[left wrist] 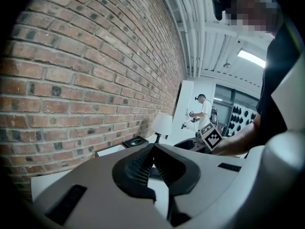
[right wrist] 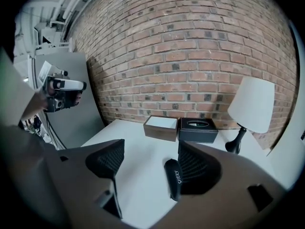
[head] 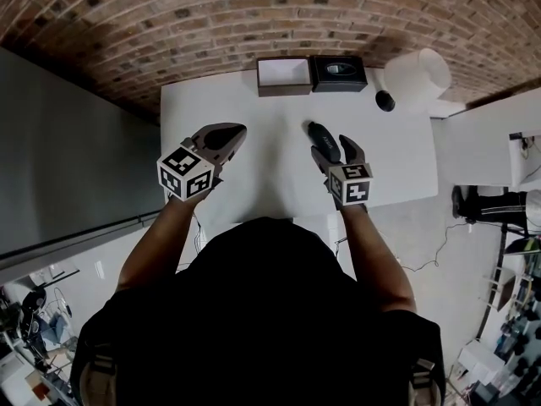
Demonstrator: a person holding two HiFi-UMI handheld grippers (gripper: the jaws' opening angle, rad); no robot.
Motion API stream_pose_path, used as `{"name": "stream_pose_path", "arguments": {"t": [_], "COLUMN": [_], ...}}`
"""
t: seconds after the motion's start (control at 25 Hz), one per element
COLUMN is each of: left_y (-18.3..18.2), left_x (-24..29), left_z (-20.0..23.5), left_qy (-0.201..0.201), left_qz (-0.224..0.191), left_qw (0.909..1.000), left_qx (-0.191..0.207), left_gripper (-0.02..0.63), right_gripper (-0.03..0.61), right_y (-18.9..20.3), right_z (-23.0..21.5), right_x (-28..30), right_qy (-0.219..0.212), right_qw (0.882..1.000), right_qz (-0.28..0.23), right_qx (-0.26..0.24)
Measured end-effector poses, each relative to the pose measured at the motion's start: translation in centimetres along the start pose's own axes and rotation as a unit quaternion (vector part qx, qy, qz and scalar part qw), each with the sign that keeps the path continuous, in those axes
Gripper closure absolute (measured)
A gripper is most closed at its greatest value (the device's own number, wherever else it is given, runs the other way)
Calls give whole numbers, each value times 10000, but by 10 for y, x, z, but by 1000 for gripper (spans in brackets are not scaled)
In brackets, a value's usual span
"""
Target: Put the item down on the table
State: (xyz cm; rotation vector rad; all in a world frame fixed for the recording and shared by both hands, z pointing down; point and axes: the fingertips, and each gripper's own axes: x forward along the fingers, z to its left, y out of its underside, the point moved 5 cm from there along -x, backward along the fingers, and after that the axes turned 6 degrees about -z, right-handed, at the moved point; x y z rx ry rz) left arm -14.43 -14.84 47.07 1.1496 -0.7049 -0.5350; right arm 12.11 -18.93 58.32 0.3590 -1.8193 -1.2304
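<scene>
- A white table (head: 279,176) is set against a brick wall (head: 254,15).
- The right gripper's (right wrist: 150,168) jaws are held wide apart. The black case (right wrist: 174,178) is seen lying on the table between them, close beside the right-hand jaw.
- The left gripper's (left wrist: 153,162) jaws are pressed together with nothing between them.
- A brown box (head: 284,75), a black box (head: 339,72) and a lamp (head: 414,79) are ranged along the wall.

The tissue box (head: 338,72) sits at the far edge of the table (head: 270,176), against the brick wall (head: 211,24). An open box (head: 284,74) is just left of it, and a lamp (head: 414,79) stands to its right. In front of the tissue box a case (right wrist: 174,178) lies on the table, between the jaws of the right gripper (right wrist: 151,149). The left gripper (head: 232,135) is further left.
</scene>
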Motion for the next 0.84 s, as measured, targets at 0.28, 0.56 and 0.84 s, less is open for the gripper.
{"name": "stream_pose_path", "arguments": {"t": [0.28, 0.56, 0.84], "left_y": [1, 0, 1], "left_x": [-2, 0, 2], "left_z": [1, -2, 1], "left_qy": [16, 56, 59], "left_qz": [3, -3, -15], "left_qw": [10000, 10000, 10000], "left_qx": [11, 45, 41], "left_gripper": [600, 599, 599], "right_gripper": [233, 290, 324], "right_y": [-14, -25, -24], "right_z": [4, 5, 5], "right_x": [-11, -20, -23], "right_qy": [14, 36, 31], "right_qw": [9999, 9993, 9993], "right_qz": [-158, -360, -367], "right_qx": [63, 56, 73]}}
